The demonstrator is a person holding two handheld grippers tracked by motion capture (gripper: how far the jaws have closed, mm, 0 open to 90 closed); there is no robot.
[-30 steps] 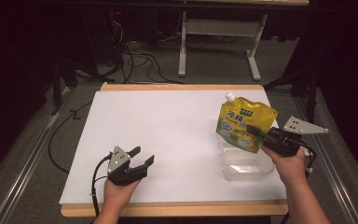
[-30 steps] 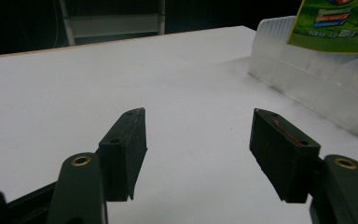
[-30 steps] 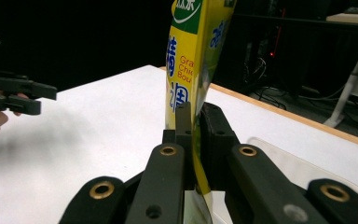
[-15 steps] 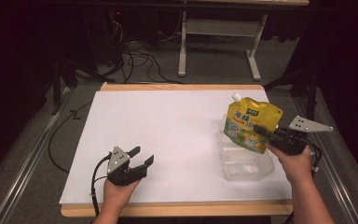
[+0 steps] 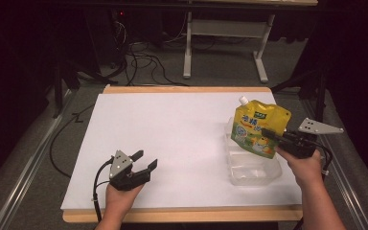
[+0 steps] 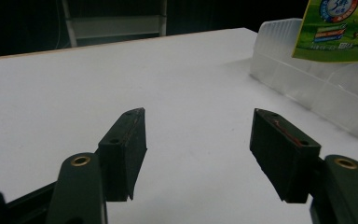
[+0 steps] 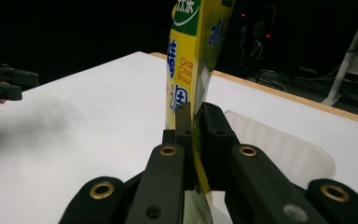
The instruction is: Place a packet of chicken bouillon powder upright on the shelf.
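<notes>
Right gripper (image 5: 272, 135), fingers clamped on the yellow pouch (image 5: 257, 126), holds it above the clear tray (image 5: 252, 168) near the bench's (image 5: 172, 124) right edge; left gripper (image 5: 145, 161), fingers apart and empty, sits near the front edge.

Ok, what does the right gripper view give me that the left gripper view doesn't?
Right gripper view alone: the right gripper, jaws pressed on the yellow spouted pouch at its lower part, seen edge-on and upright; the left gripper far off at the left edge; the wooden table edge.
Left gripper view alone: its own jaws standing apart with nothing between them, and the pouch's printed front at the top right corner.
Both: the white table sheet and the clear plastic container under the pouch.
</notes>
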